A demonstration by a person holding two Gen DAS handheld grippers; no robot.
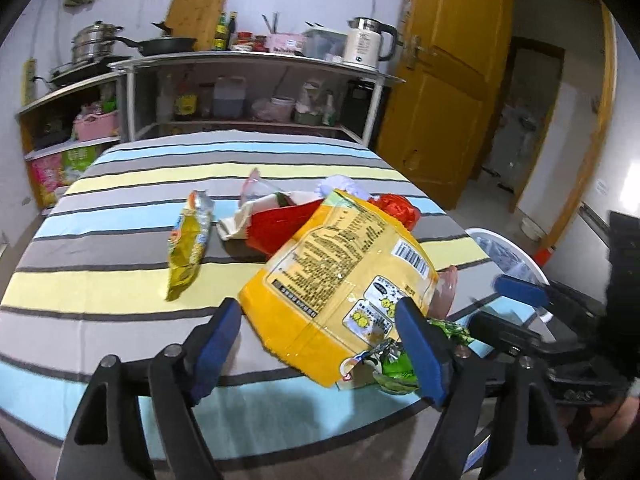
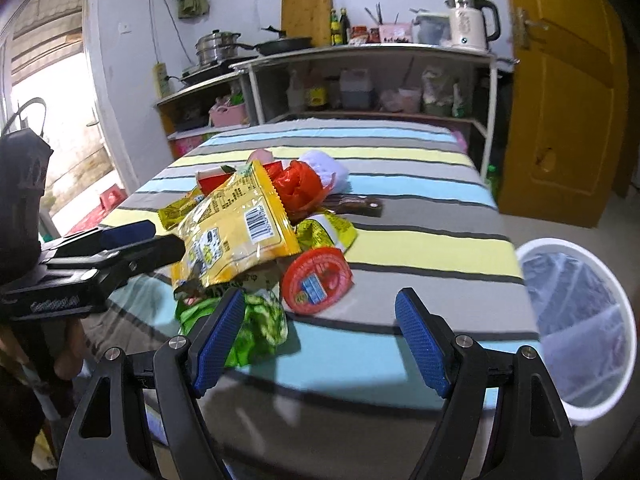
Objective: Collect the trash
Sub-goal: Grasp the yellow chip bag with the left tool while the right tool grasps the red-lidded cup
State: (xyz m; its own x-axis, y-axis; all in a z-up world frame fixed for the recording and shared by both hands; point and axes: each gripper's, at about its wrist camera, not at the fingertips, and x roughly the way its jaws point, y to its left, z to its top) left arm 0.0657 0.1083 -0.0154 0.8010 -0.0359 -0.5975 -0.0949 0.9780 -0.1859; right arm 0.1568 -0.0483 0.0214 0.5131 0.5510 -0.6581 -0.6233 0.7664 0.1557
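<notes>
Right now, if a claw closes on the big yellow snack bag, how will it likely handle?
The yellow snack bag looks like thin glossy film, so probably floppy and a bit slippery between the pads. It appears opened and flattened, hence likely very light. It lies across other wrappers, so lifting it may drag or shift them.

The right gripper point(image 2: 320, 336) fills the lower frame, its blue pads wide apart with nothing between them; just above its left pad lies a green wrapper point(image 2: 260, 320), beside a round red lid point(image 2: 316, 280); a large yellow packet point(image 2: 240, 228) tops the heap at centre; the left gripper point(image 2: 132, 240) enters from the left, seemingly touching the packet; a white bin point(image 2: 580, 320) stands at the right, beside the striped table point(image 2: 420, 248).
</notes>
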